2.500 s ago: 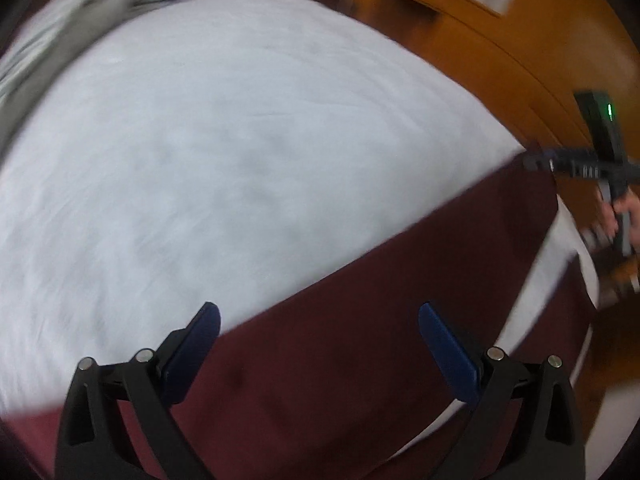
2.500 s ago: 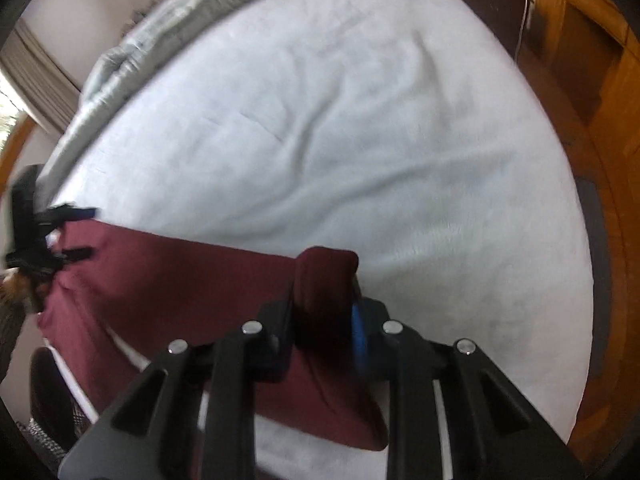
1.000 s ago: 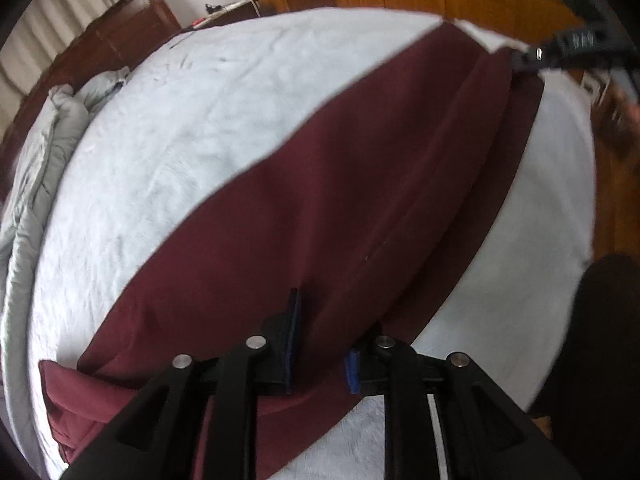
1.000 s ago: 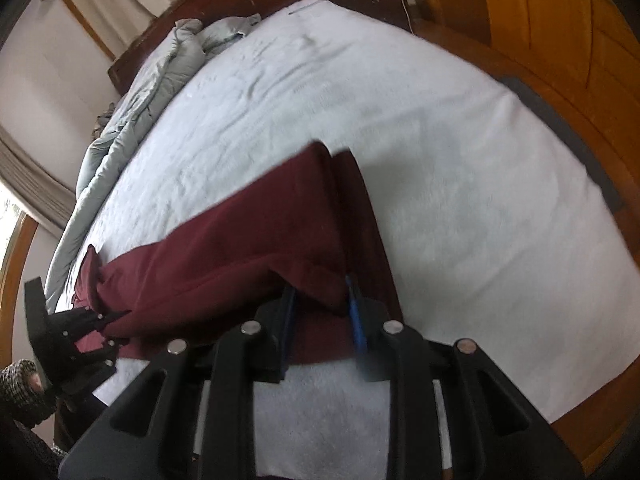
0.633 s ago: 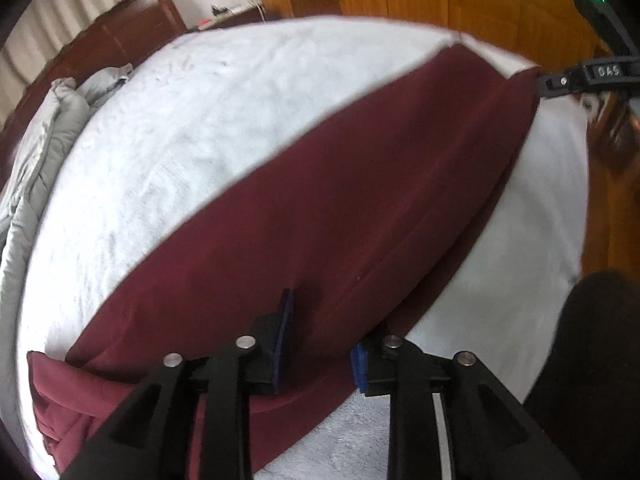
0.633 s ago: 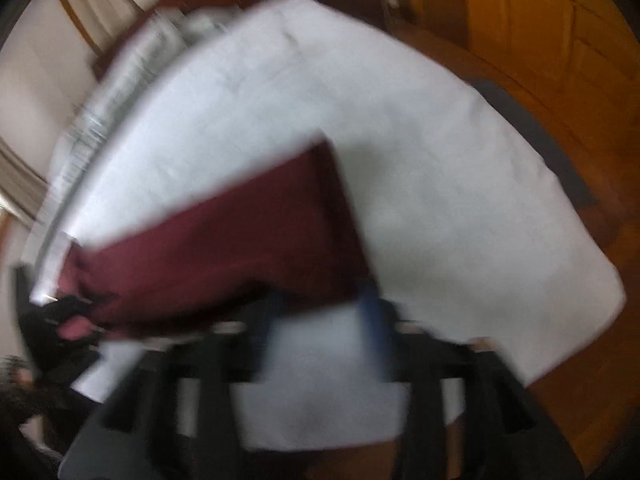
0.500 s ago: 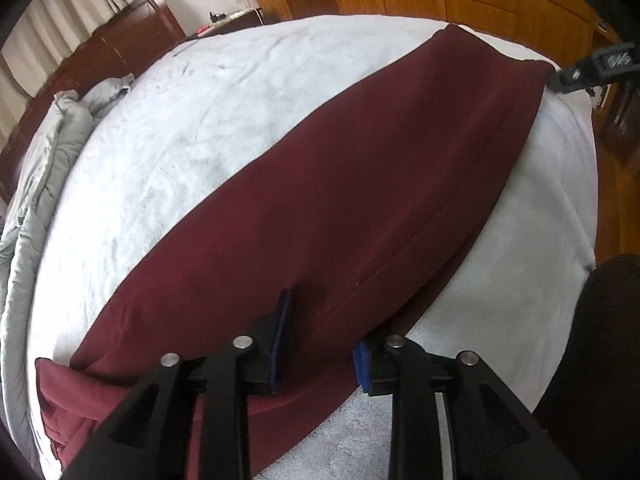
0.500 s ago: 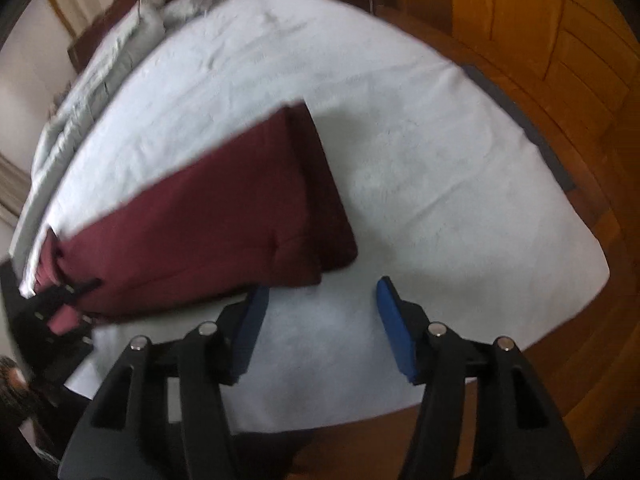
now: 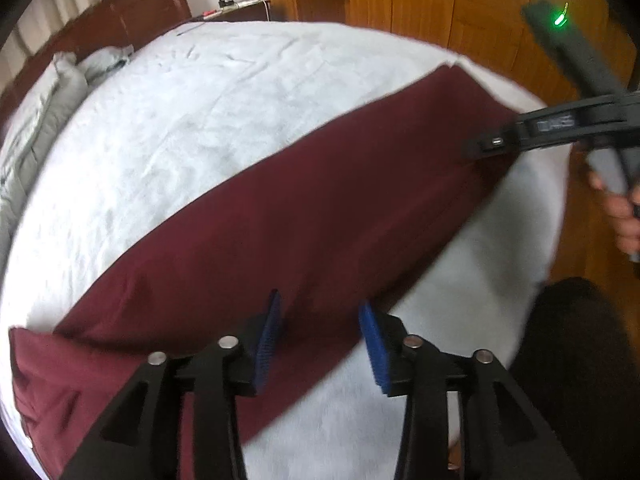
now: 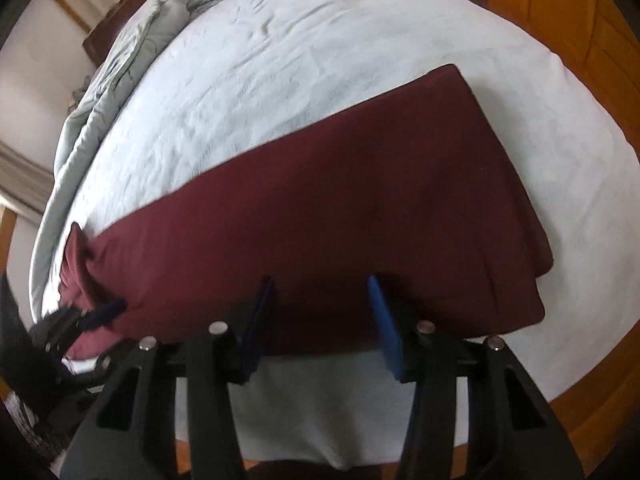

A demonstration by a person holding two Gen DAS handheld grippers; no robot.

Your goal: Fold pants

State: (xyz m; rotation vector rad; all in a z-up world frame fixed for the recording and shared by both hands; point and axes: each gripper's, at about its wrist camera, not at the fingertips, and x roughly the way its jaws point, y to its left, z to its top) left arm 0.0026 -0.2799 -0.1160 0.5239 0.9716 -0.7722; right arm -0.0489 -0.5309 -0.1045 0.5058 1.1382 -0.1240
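The maroon pants (image 9: 320, 208) lie flat on the white bed sheet (image 9: 168, 120), folded lengthwise into one long band. My left gripper (image 9: 320, 340) hovers over their near edge at one end. Its jaws are opening, and the blue pads (image 9: 272, 332) stand clear of the cloth below. In the right wrist view the pants (image 10: 360, 192) fill the middle. My right gripper (image 10: 320, 312) hangs over their near edge with jaws closing and nothing pinched between them. Each gripper shows in the other's view: the right gripper (image 9: 480, 147) at the far end, the left gripper (image 10: 100, 312) blurred at lower left.
A grey duvet (image 10: 120, 60) is bunched along the bed's far side by the dark headboard (image 9: 132, 12). Wooden cabinets (image 9: 440, 0) and wooden floor (image 10: 600, 380) border the bed. A person's hand (image 9: 624, 216) and dark-clad leg (image 9: 580, 360) are at the right.
Both grippers have let go of the pants' edge, and the cloth now lies flat. The right gripper pulled back over the sheet, then swung over the pants again. The left jaws spread wider.
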